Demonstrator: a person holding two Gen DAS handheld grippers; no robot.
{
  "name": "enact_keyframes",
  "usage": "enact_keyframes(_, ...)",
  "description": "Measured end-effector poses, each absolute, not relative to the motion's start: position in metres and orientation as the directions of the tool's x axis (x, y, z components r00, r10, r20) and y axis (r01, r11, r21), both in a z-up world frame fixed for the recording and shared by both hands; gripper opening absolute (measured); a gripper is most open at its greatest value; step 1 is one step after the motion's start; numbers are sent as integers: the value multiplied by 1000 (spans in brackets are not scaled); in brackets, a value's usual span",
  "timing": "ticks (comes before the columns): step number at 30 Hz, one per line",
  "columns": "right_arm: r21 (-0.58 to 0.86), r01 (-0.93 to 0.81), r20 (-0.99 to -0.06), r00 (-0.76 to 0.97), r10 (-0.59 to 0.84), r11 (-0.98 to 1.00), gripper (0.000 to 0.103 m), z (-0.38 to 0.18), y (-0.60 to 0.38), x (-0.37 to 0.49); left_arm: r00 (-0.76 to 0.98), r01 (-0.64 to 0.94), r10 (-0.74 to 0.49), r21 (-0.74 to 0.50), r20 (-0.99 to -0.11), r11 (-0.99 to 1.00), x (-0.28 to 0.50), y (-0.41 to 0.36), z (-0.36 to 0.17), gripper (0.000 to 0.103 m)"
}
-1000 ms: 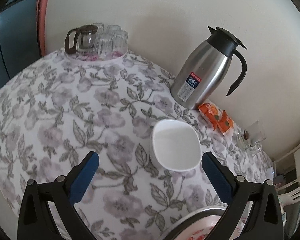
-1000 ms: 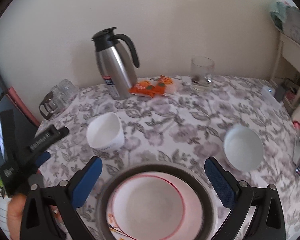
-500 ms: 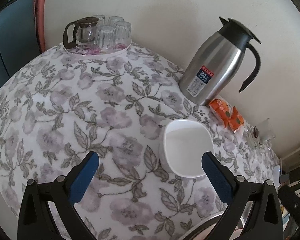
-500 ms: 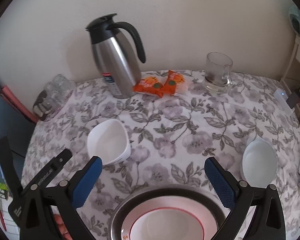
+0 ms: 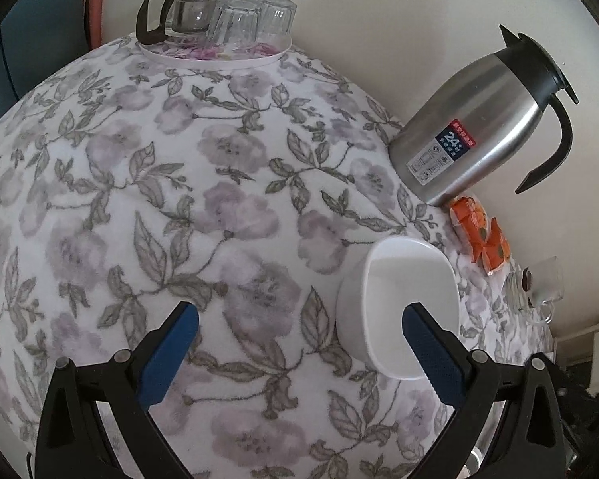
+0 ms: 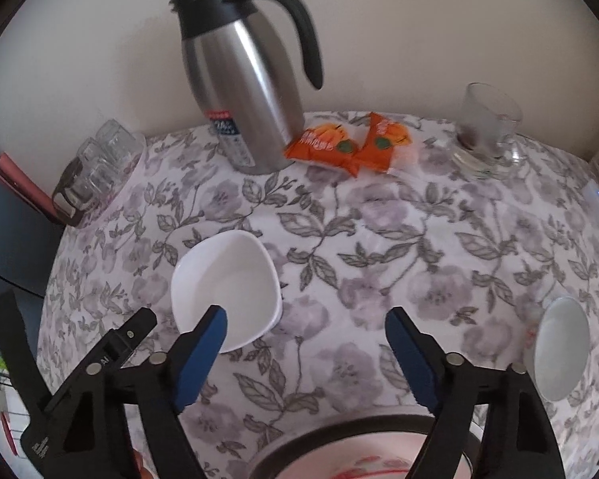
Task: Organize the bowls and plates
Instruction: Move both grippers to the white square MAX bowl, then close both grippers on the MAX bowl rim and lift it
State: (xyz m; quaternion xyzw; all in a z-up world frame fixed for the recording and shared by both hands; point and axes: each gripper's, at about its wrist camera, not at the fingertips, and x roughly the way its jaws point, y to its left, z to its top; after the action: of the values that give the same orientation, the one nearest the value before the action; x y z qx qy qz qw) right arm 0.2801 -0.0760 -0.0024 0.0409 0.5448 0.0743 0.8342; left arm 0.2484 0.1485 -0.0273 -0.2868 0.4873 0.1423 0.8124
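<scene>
- Left gripper (image 5: 299, 335) has slid in toward the squarish white bowl (image 5: 399, 307) over the last second, jaws wide apart, one blue pad now right at the bowl's rim
- Right gripper (image 6: 305, 333) pulled back off the plate stack (image 6: 363, 451), which has dropped to the bottom edge of its view; jaws apart, holding nothing
- Round white bowl (image 6: 561, 343) sits alone, well off to the right on the floral tablecloth (image 6: 379, 247)
- My guess: the left one grabs the square bowl next and carries it to the stack
</scene>
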Motion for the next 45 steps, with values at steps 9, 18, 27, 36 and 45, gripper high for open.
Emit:
enact_keyframes(9,143,-63,-929,336,156,988,63,-32,-60,296,478,-464,-98,-346,-873,815,267,138,-39,86)
enact_keyframes(18,157,-75,-940,294,172,985,35,-54,-48,306,503,-408,-141,-378,-853,831,278,129,-46,61)
enact_keyframes(27,156,-73,-951,258,170,985,24,-72,-43,314,496,-371,-181,-396,-849,840,288,121,-60,30)
enact_keyframes(36,153,-81,-958,233,168,985,15,-85,-34,319,497,-369,-176,-390,-850,843,292,121,-70,15)
enact_keyframes(45,160,-87,-958,225,175,983,13,-92,-30,321,501,-377,-176,-397,-847,837,293,122,-76,13)
